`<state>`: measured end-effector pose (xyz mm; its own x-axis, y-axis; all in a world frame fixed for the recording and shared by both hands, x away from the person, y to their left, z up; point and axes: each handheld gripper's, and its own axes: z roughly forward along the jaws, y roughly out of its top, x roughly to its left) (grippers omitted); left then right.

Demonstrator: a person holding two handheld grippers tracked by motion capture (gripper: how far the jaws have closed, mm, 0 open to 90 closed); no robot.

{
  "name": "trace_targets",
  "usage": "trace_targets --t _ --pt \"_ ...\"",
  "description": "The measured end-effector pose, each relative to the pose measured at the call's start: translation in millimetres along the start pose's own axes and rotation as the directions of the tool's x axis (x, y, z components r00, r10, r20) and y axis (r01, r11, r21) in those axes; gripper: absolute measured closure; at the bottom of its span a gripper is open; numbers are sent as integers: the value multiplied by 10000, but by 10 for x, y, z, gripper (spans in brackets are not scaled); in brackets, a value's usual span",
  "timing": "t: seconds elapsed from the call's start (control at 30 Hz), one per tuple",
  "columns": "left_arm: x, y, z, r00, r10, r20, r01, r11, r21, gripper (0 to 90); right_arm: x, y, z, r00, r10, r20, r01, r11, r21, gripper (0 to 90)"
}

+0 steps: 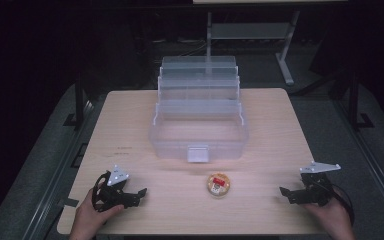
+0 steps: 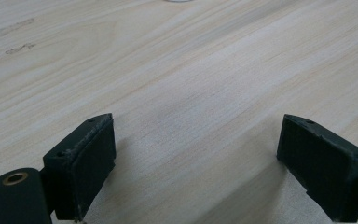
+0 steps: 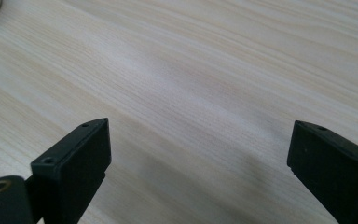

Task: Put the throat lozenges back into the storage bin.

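A clear plastic tiered storage box (image 1: pixel 199 117) stands open in the middle of the wooden table (image 1: pixel 130 125). In front of it lies a small round container (image 1: pixel 218 184) with a red and white label. My left gripper (image 1: pixel 132 195) rests near the front left edge, held by a hand, its jaws wide apart over bare wood (image 2: pixel 196 140). My right gripper (image 1: pixel 291 194) sits near the front right edge, also open with nothing between its jaws (image 3: pixel 200 154). The round container lies between the two grippers, apart from both.
The box has a small latch tab (image 1: pixel 198 153) at its front. A metal stand (image 1: pixel 285 55) and dark floor lie beyond the table's far edge. Faint marks (image 1: pixel 122 148) show on the wood left of the box.
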<state>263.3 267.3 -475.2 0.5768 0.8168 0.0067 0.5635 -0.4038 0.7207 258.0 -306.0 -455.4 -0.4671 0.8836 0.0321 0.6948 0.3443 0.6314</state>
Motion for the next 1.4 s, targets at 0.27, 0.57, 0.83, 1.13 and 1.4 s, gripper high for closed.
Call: trace_targets --t 0.27,0.57,0.83,1.13,1.4 --pt "0 0 0 10000 -1 0 1 10000 -2 106 59 74 -14 9997 -127 -201 132 9996 239 44" --pt "0 0 0 10000 -1 1 1 10000 -3 106 135 200 -34 9978 -421 -514 440 9983 371 35" --pt "0 0 0 10000 0 -1 0 10000 -4 106 205 306 -79 9937 -825 -760 849 9959 298 33" --pt "0 0 0 10000 -4 0 4 10000 -5 106 288 405 -80 9882 -1124 -1044 1155 9930 236 33" --pt "-1 0 1 10000 -17 2 17 10000 -15 106 370 472 -46 9824 -1429 -1200 1474 9886 297 35"
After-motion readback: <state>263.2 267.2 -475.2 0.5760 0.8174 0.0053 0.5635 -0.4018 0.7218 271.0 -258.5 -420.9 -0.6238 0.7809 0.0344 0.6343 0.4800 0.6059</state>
